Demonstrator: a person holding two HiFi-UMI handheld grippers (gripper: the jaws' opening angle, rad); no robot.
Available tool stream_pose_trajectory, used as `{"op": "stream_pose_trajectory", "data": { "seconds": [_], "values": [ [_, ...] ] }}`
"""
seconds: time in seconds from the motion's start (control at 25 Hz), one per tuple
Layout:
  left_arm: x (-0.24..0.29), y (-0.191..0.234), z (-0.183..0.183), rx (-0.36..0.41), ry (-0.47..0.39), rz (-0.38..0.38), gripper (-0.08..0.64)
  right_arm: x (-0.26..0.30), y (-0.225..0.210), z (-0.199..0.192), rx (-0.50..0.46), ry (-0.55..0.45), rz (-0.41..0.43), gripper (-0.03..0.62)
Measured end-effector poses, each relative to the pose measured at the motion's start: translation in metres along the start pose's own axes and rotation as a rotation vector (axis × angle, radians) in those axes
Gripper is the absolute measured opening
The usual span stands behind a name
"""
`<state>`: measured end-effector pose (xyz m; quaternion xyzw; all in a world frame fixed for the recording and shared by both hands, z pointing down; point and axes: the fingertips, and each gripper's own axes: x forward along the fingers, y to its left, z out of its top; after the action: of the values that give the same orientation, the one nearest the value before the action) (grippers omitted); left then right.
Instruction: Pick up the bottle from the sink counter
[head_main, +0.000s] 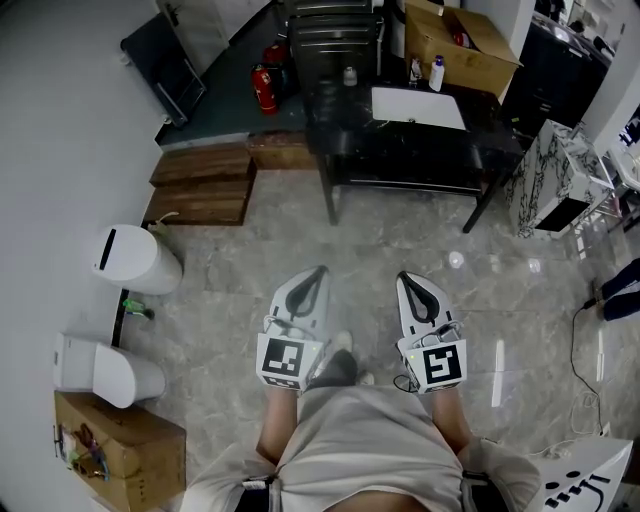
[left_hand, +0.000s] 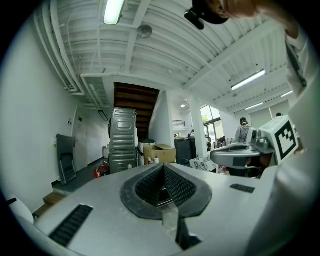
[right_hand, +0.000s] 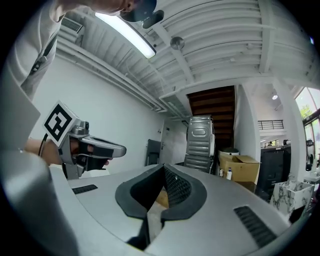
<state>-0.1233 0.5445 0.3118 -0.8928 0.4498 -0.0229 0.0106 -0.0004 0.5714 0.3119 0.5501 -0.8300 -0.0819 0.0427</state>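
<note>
Near the top of the head view, right of centre: small white plastic bottle (head_main: 436, 73), upright on a glossy black table (head_main: 400, 150). Just above the upper edge of a white rectangular sink basin (head_main: 418, 107), close by an open brown cardboard box (head_main: 470, 45). Long axis vertical, so probably best met from the side by level jaws. Second, smaller bottle just to its left, too small to describe further.

Low in the same view, at centre: grey left hand-held gripper (head_main: 318, 272) and grey right hand-held gripper (head_main: 404, 279), side by side, both pointing up the frame toward the table. Well apart from the bottle, with a broad stretch of pale marble floor (head_main: 400, 240) between. Both empty, jaws pressed together at the tips, nothing between the ribbed black pads; same reading in each gripper view.

Bottle almost straight up the frame from the right hand-held gripper, only slightly right of its line; further across from the left one. Right hand therefore judged the nearer. Same bottle (right_hand: 229, 173) tiny beside the box, right of centre in the right gripper view. Likely needed first: closing the distance to the table, then parting the jaws.
</note>
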Motion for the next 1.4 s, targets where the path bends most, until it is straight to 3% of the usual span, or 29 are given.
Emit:
{"op": "stream_pose_trajectory", "data": {
  "seconds": [0.88, 1.4],
  "values": [
    [0.134, 0.135, -0.002, 0.009, -0.023, -0.069, 0.000, 0.178, -0.036, -0.009, -0.023, 0.060, -0.062, -0.005],
    [0.203, 0.173, -0.005, 0.028, -0.046, -0.075, 0.000, 0.244, -0.075, -0.026, -0.031, 0.073, -0.087, -0.005]
  ]
}}
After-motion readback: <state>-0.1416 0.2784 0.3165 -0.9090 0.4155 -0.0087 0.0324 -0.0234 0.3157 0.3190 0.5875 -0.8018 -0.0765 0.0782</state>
